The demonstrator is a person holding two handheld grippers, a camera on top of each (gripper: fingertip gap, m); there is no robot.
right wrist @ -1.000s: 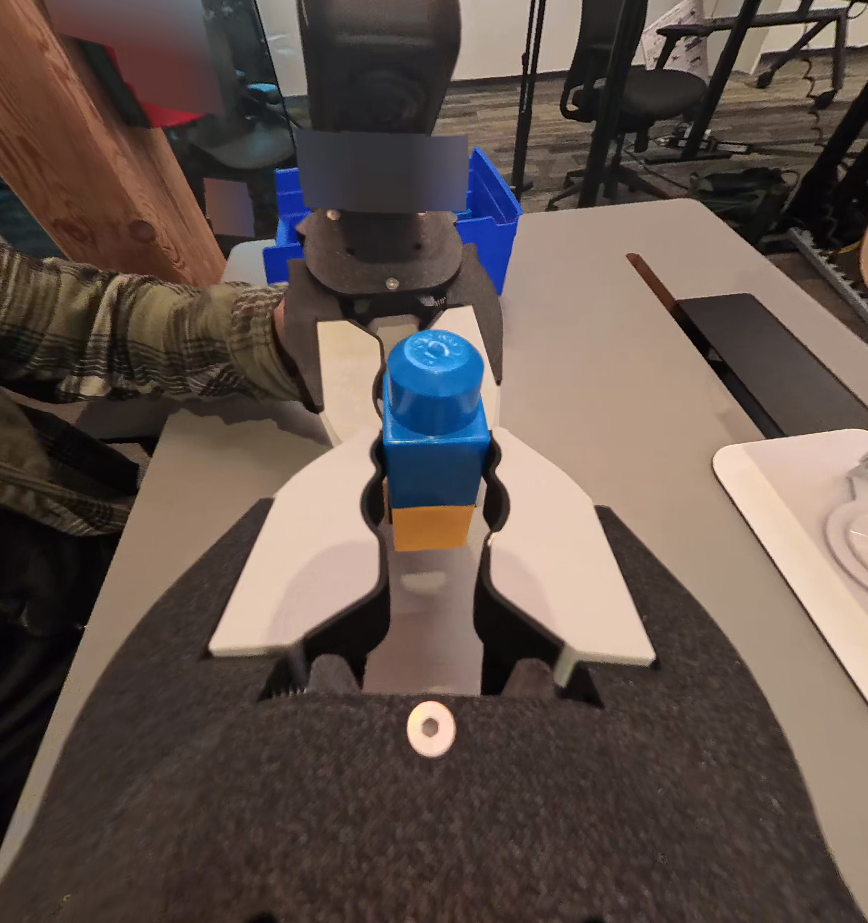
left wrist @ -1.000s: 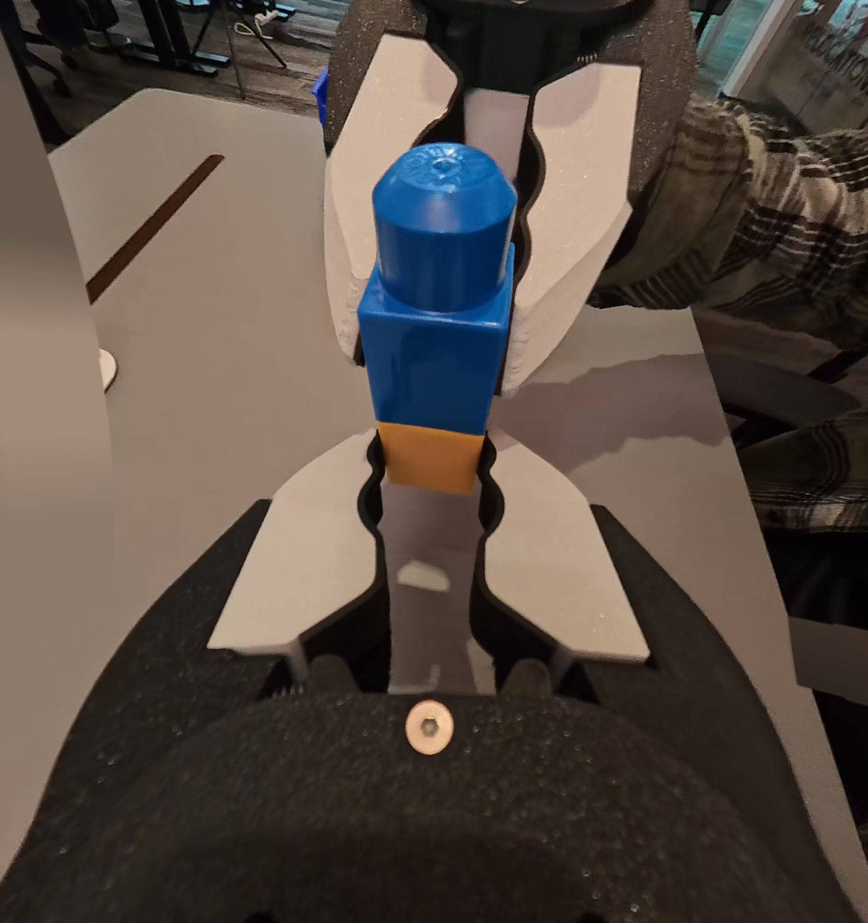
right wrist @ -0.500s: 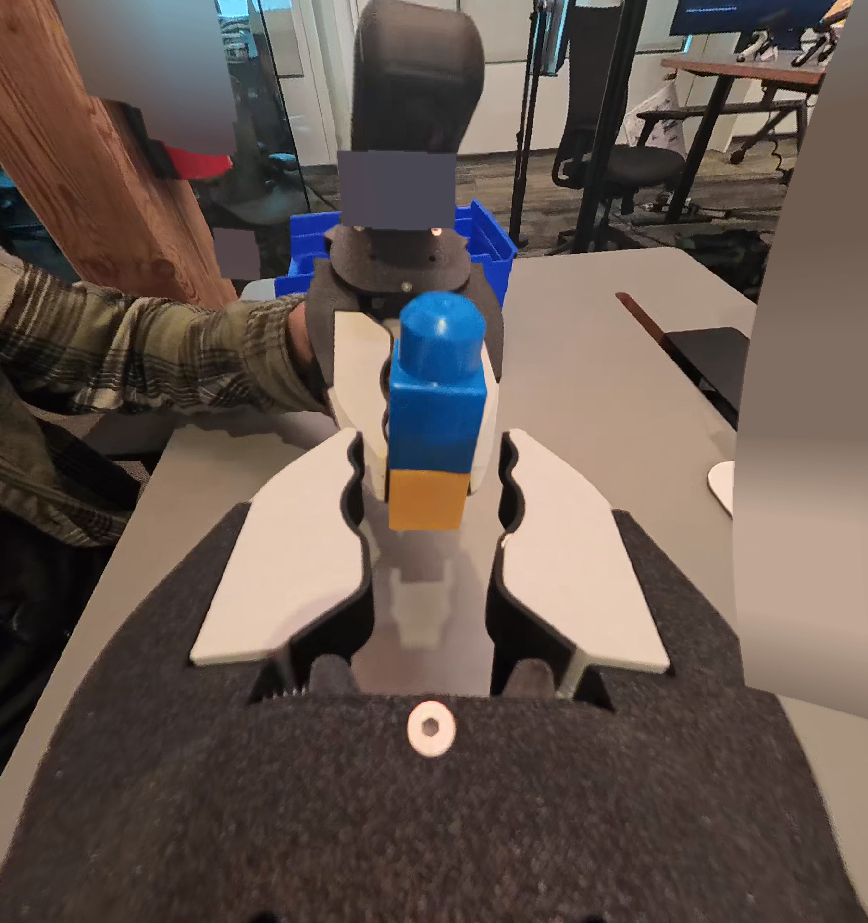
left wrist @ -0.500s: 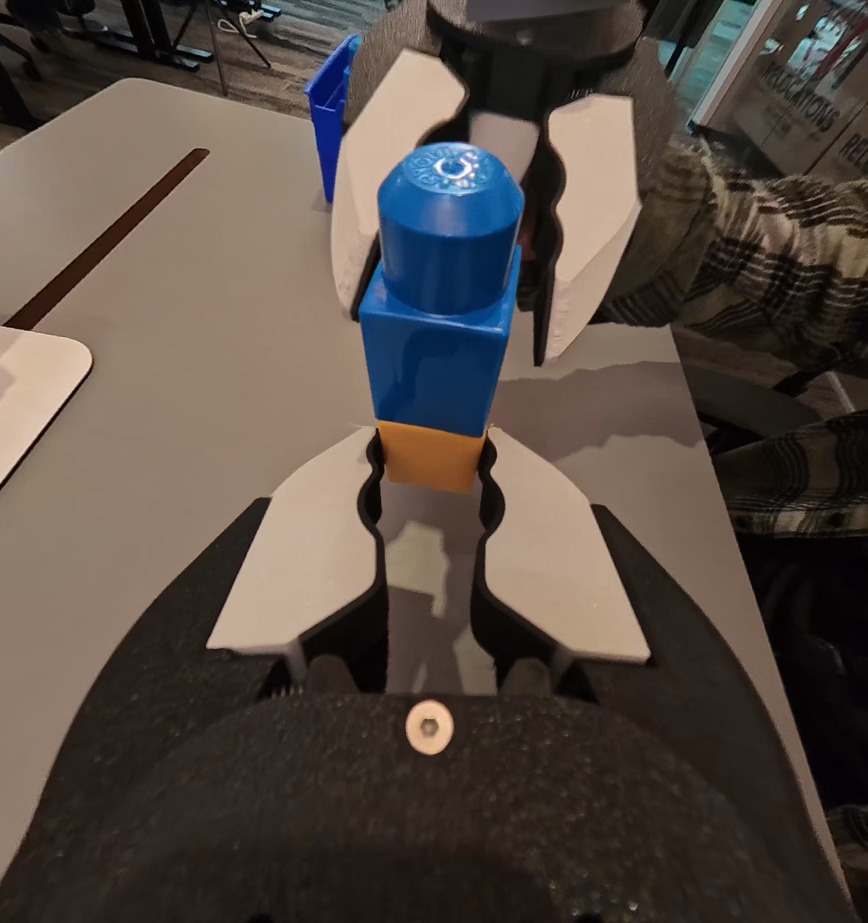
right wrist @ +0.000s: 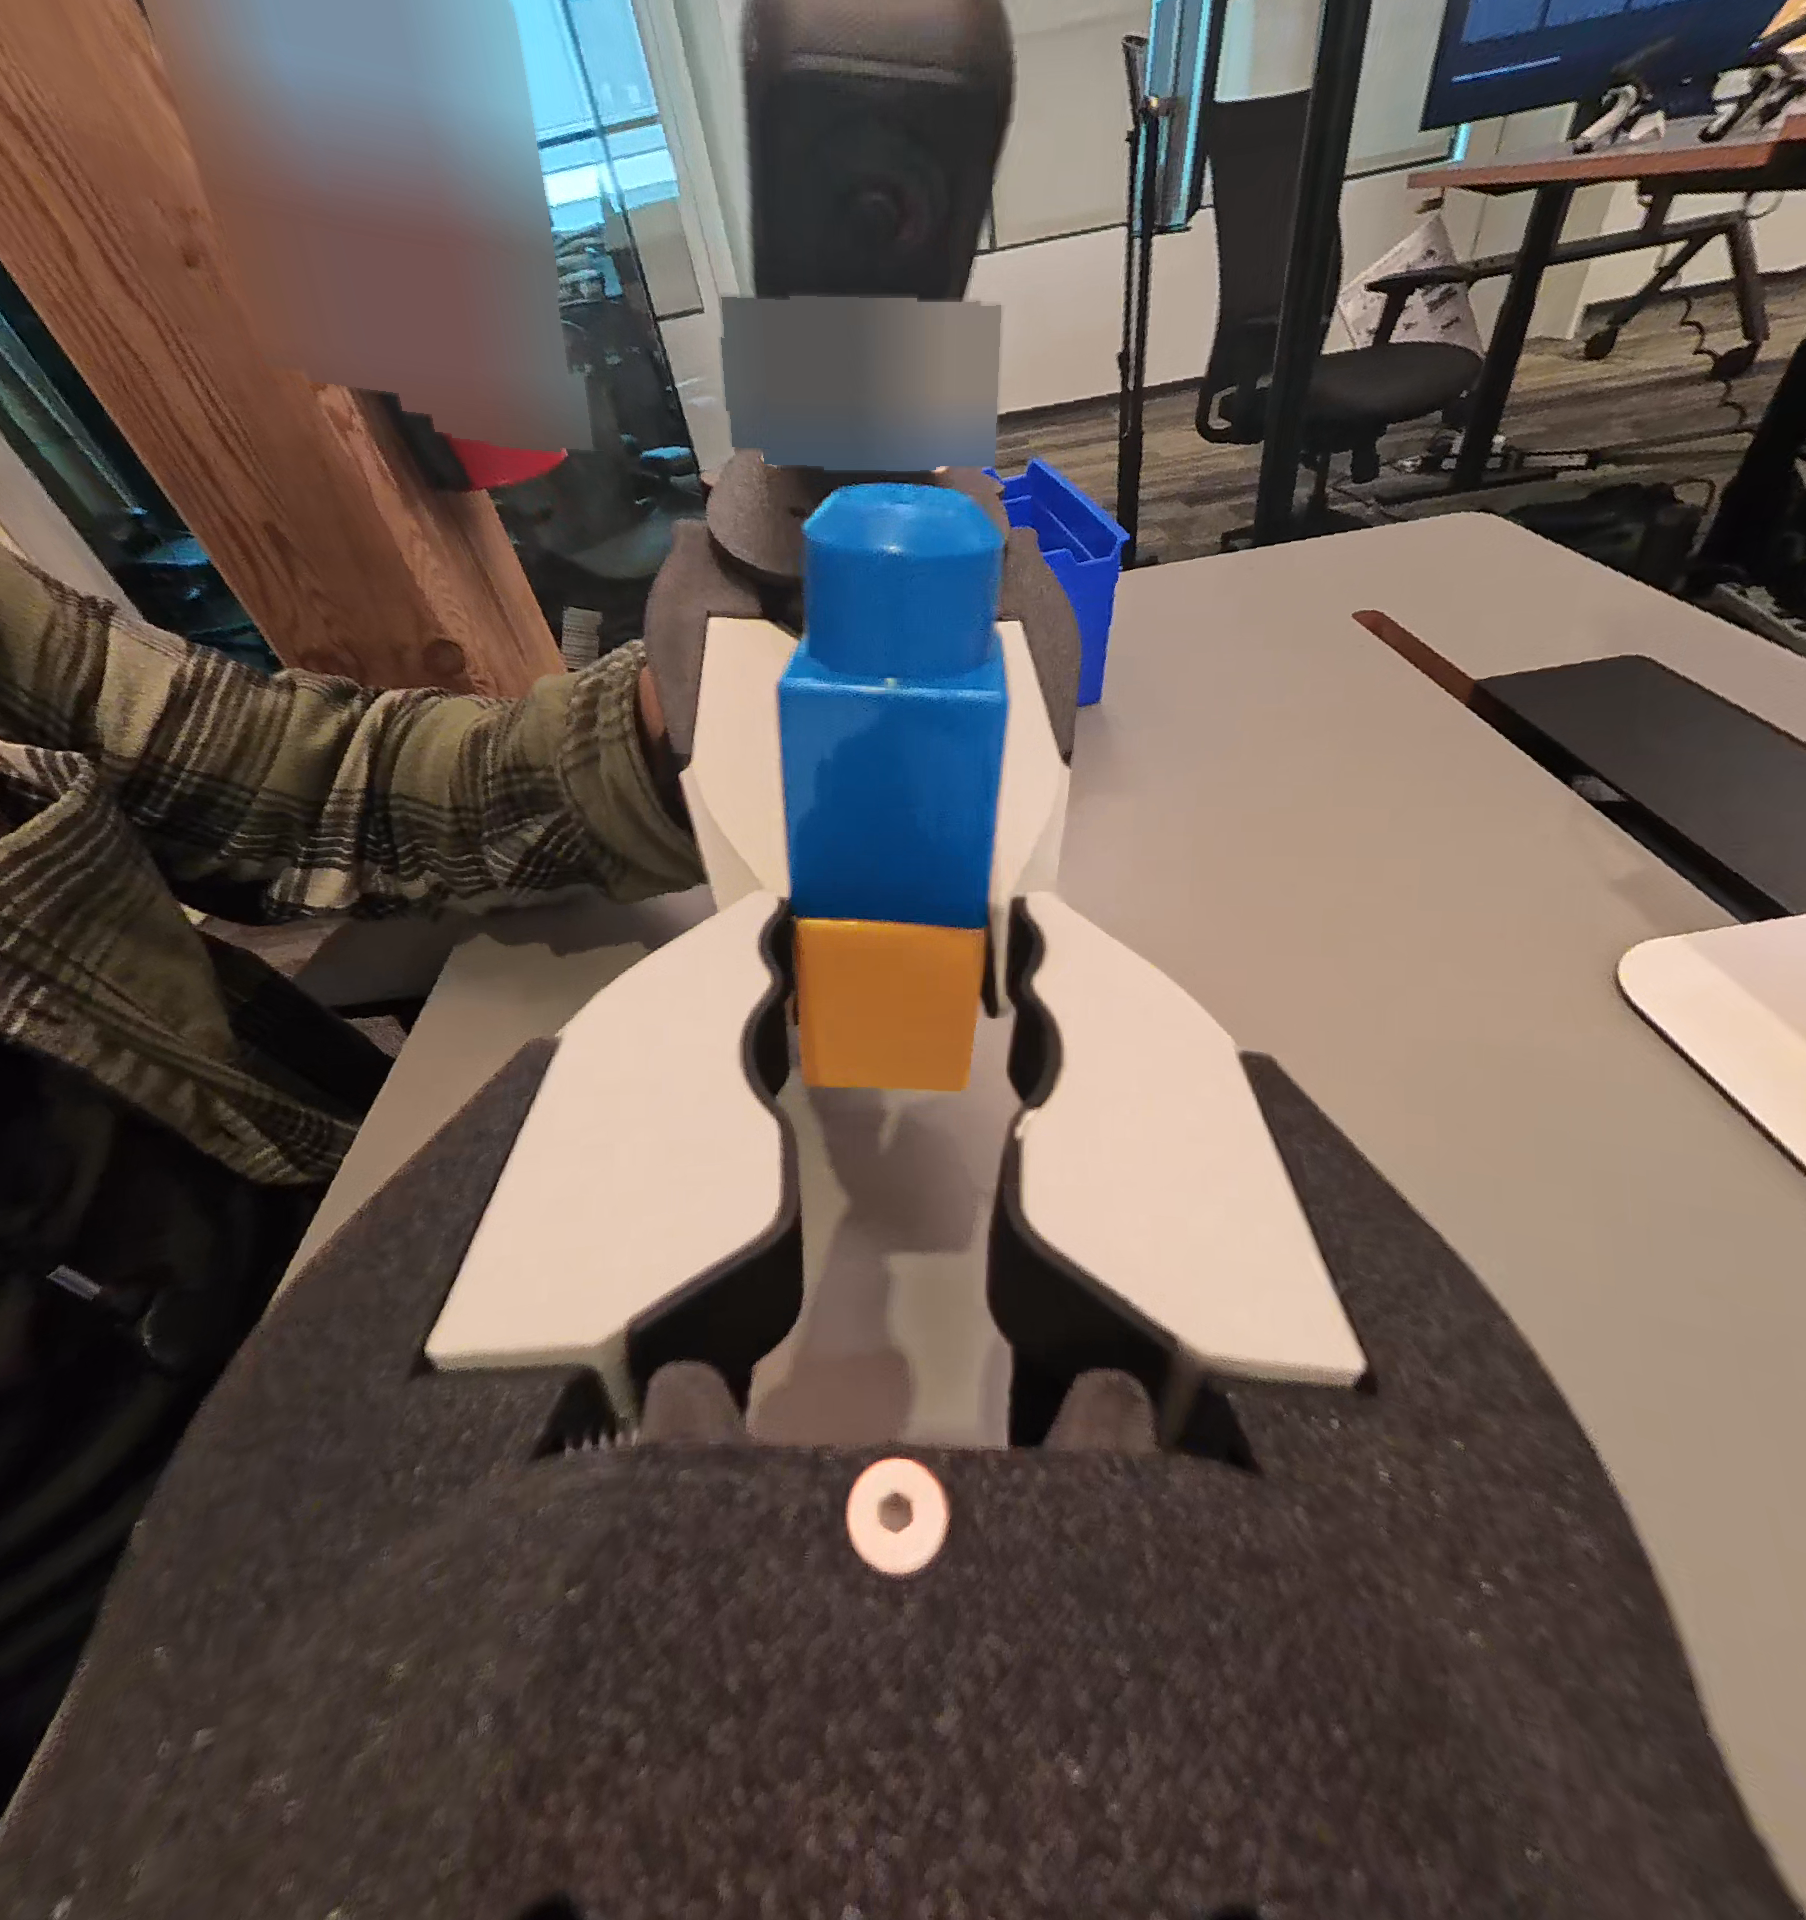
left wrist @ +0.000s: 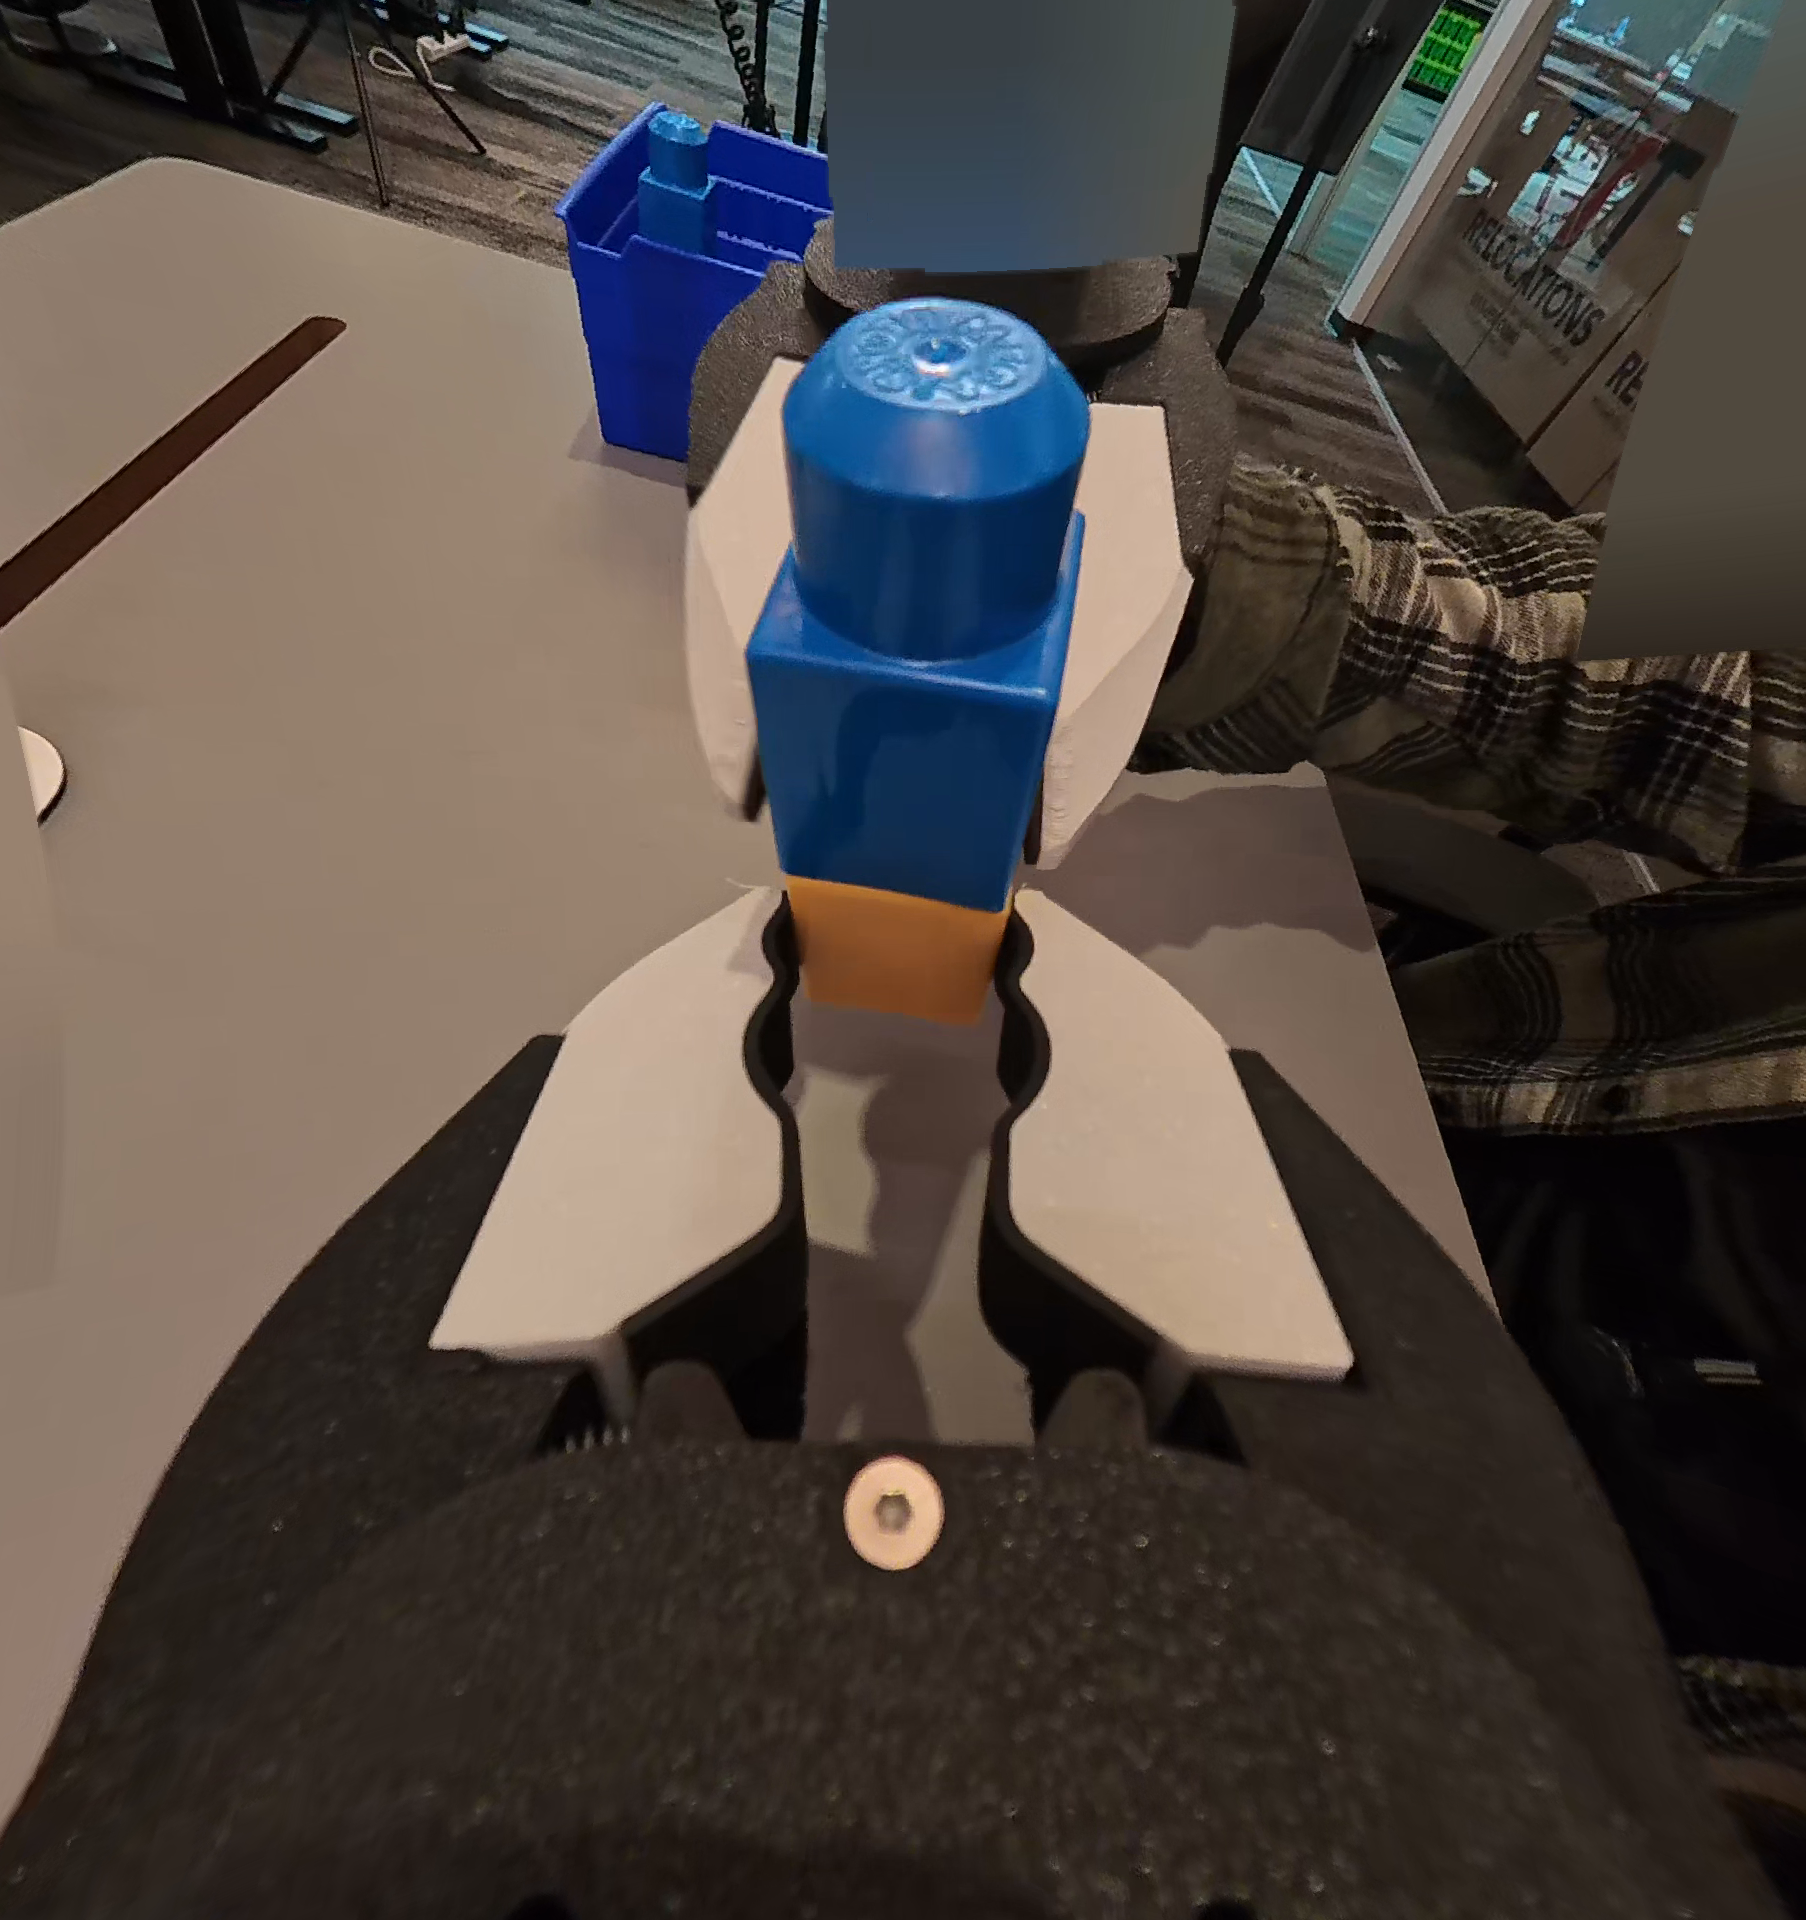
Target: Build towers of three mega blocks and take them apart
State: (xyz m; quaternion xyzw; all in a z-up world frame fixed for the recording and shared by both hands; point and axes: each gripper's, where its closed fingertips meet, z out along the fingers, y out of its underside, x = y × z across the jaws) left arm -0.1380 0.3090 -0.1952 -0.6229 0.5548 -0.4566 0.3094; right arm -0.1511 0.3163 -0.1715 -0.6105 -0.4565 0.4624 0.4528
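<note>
A blue mega block [left wrist: 909,748] is stacked on an orange mega block [left wrist: 894,956]. My left gripper [left wrist: 894,914] is shut on the orange block, its fingertips level with that block's top. The right gripper's white fingers [left wrist: 722,623] flank the stack from the far side. In the right wrist view the blue block [right wrist: 888,790] sits on the orange block [right wrist: 888,997]. My right gripper [right wrist: 894,925] is shut on the orange block's sides. The left gripper's fingers [right wrist: 738,779] show behind the stack. I cannot tell whether the stack touches the grey table [left wrist: 359,727].
A blue bin [left wrist: 670,312] holding a blue block [left wrist: 675,177] stands at the table's far end; it also shows in the right wrist view [right wrist: 1075,582]. A white mat [right wrist: 1761,1039] and a black slab [right wrist: 1657,748] lie to the right. Plaid sleeves [right wrist: 307,779] reach in. Both grippers' tips are close together, under 4 cm apart.
My right gripper let go of the blue block, opened, moved down and shut at the orange block's level. My left gripper kept its hold on the orange block.
</note>
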